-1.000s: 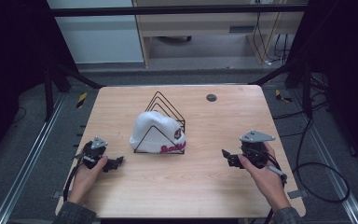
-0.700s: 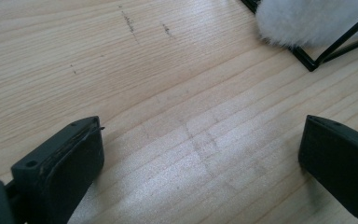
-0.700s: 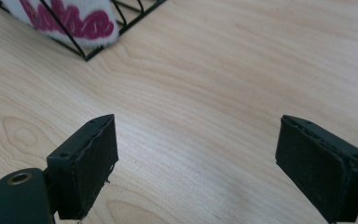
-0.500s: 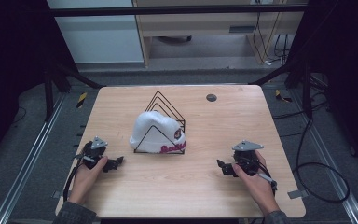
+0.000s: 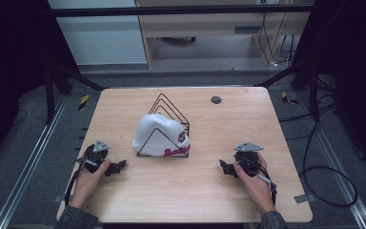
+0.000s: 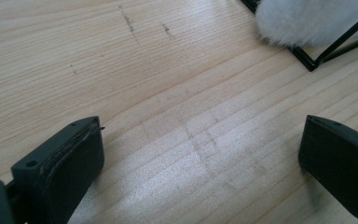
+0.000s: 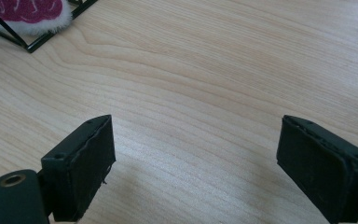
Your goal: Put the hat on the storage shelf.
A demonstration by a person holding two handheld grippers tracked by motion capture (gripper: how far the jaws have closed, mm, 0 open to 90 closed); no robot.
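A white hat point(image 5: 161, 136) with red lettering along its brim sits in the middle of the table point(image 5: 267, 119), draped over a black wire rack point(image 5: 169, 107) whose triangular frames run front to back. The left hand-held gripper point(image 5: 116, 167) rests on the table near the front left, its jaws spread wide with nothing between them. The right hand-held gripper point(image 5: 225, 168) rests at the front right, jaws likewise wide apart and empty.

The hat lies between the two, a little farther back. From the left hand-held gripper it lies ahead and to the right; in the left gripper view, the fuzzy white edge point(image 6: 303, 21) and a rack corner sit at the top right. From the right hand-held gripper it lies ahead and to the left, with the red lettering point(image 7: 25, 11) at the top left of its view. The left one looks nearer. The hat's long side runs left to right along the front rack bar, so either jaw pair would likely meet the brim from its end.
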